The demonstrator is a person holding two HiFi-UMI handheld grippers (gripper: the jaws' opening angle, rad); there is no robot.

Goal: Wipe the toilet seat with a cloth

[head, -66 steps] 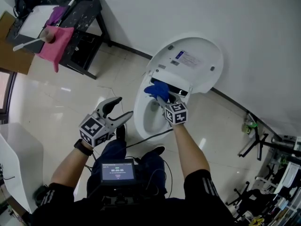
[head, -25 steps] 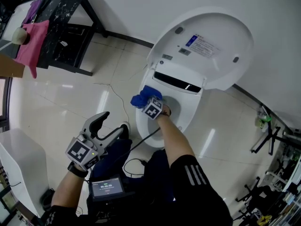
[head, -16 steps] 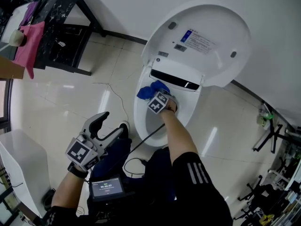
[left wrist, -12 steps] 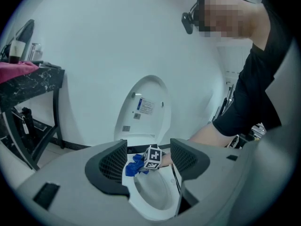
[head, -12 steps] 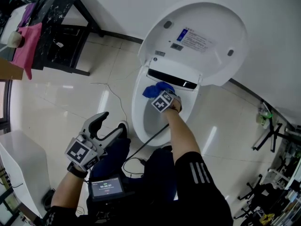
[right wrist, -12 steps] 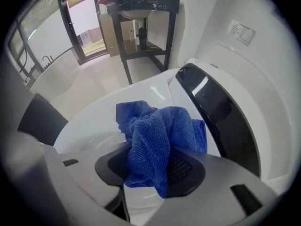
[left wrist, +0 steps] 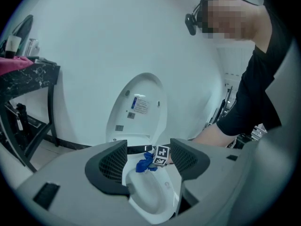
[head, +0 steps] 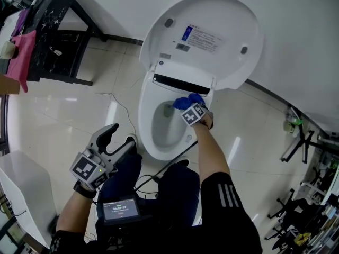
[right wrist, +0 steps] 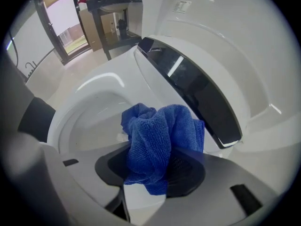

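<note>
Right gripper (right wrist: 155, 171) pinching bunched blue microfibre cloth (right wrist: 160, 135) at rear edge of white toilet seat (head: 144, 115); left gripper (head: 117, 137) spread, idle. Wiping judged partial.

Seemingly a test lab: a toilet (head: 145, 121) stands near a black worktable (head: 50, 15).

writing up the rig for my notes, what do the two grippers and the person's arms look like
The left gripper and right gripper are grey plastic, with dark mesh-textured pads on the tongs and a white cube of black square markers each. The person wears a black short-sleeved shirt, white stripes on the right sleeve, and a black left wristband.
</note>
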